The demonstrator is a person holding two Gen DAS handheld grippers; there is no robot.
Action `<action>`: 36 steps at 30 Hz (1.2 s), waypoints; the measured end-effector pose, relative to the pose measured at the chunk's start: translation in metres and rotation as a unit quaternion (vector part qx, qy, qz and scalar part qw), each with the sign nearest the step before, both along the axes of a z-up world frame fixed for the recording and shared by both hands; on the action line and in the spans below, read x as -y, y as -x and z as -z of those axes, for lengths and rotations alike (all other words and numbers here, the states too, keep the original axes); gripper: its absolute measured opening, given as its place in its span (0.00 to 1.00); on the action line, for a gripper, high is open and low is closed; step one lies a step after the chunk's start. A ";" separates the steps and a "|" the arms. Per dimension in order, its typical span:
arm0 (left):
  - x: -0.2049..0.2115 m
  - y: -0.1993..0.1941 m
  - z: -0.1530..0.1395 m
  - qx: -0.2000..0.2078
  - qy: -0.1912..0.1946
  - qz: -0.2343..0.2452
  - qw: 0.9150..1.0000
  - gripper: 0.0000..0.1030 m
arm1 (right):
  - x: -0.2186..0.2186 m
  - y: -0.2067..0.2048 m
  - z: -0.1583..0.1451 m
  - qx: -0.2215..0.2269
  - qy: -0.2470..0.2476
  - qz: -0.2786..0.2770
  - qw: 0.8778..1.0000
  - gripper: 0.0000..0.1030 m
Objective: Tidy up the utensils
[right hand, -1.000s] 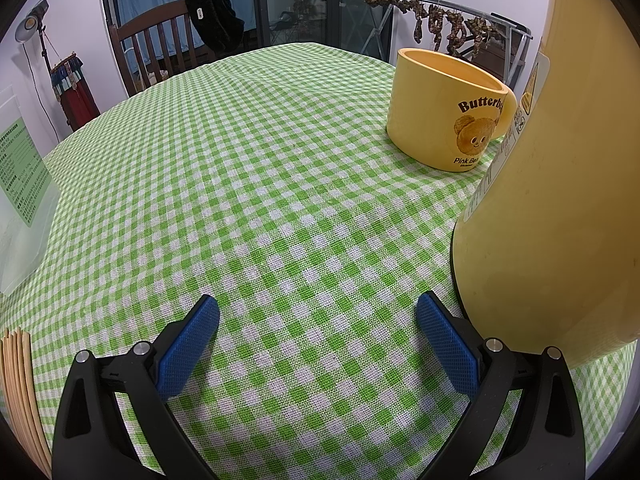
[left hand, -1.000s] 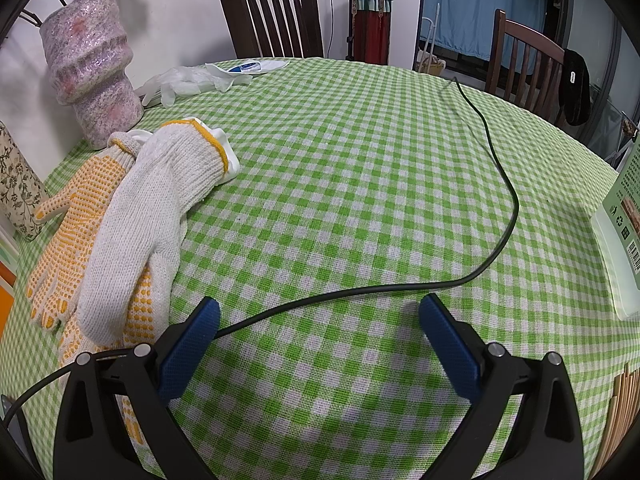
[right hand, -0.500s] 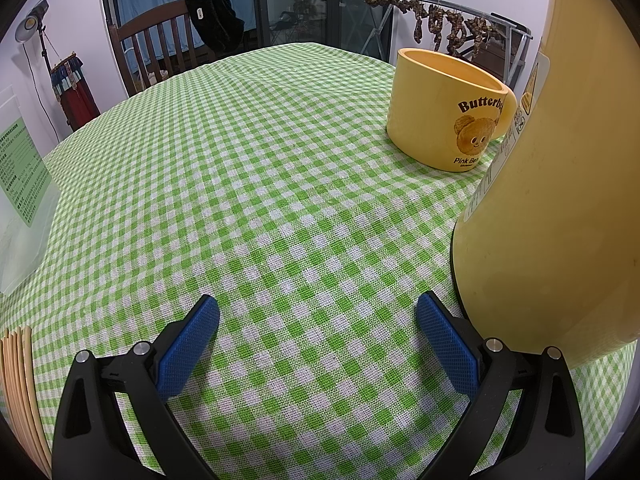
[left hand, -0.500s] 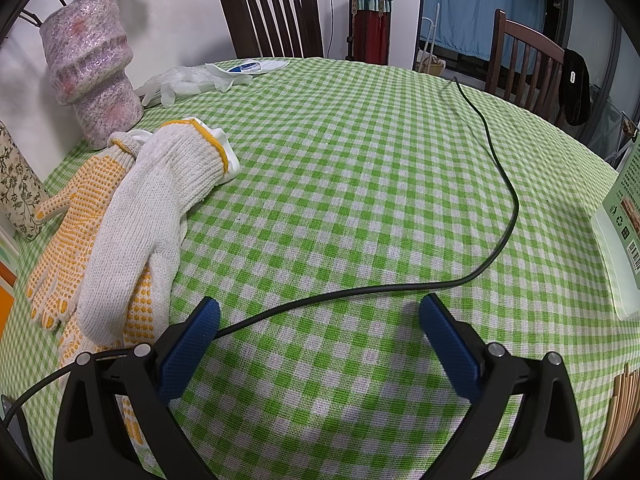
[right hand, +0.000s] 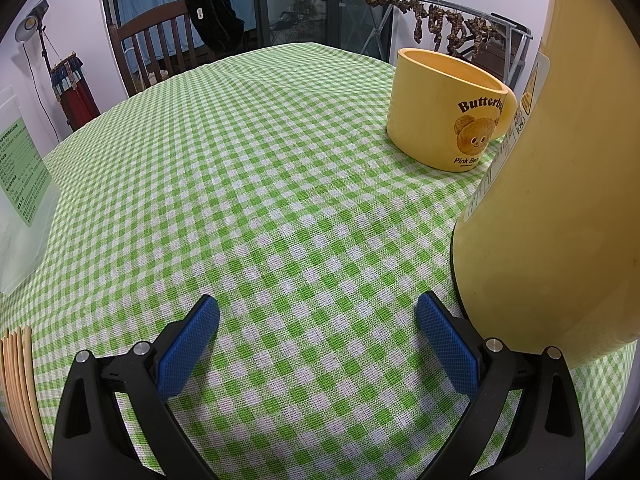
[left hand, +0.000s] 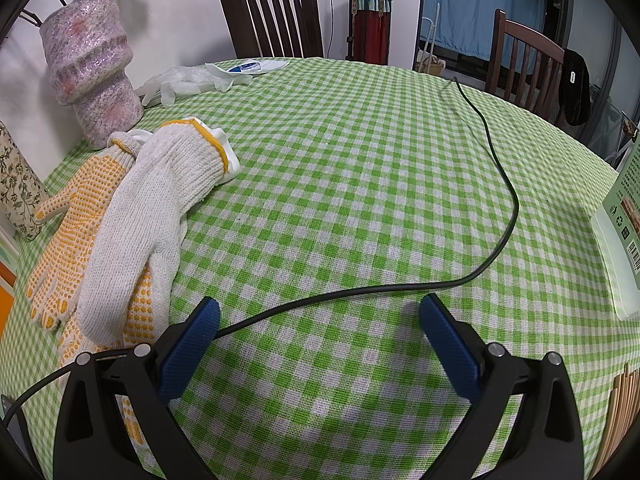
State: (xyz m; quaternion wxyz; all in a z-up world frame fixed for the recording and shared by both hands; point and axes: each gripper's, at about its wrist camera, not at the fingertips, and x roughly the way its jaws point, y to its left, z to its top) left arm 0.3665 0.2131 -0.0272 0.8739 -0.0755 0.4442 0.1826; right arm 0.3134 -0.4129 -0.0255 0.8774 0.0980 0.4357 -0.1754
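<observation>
Several pale wooden chopsticks lie at the lower left edge of the right wrist view; they also show at the lower right edge of the left wrist view. A yellow mug with a bear print stands at the far right of the table. My right gripper is open and empty over the green checked tablecloth, between chopsticks and mug. My left gripper is open and empty, low over the cloth just behind a black cable.
A large yellow container stands close to my right finger. A clear plastic package with a green label lies between the grippers. Work gloves, a pink vase, plastic wrappers and wooden chairs lie left and beyond.
</observation>
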 end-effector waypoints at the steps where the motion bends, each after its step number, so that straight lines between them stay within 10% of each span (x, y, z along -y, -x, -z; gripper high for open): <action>1: 0.000 0.000 0.000 0.000 0.000 0.000 1.000 0.94 | 0.000 0.000 0.000 0.000 0.000 0.000 1.000 0.93; 28: 0.002 0.009 -0.004 0.011 0.000 0.006 1.000 0.93 | -0.002 0.002 -0.003 0.000 0.000 0.003 1.000 0.94; 33: 0.041 0.068 -0.052 0.126 -0.003 0.071 0.989 0.93 | -0.030 0.054 -0.024 0.061 0.024 0.006 0.998 0.94; 36: 0.079 0.123 -0.086 0.221 -0.029 0.134 0.966 0.93 | -0.058 0.103 -0.055 0.143 0.069 -0.003 0.987 0.94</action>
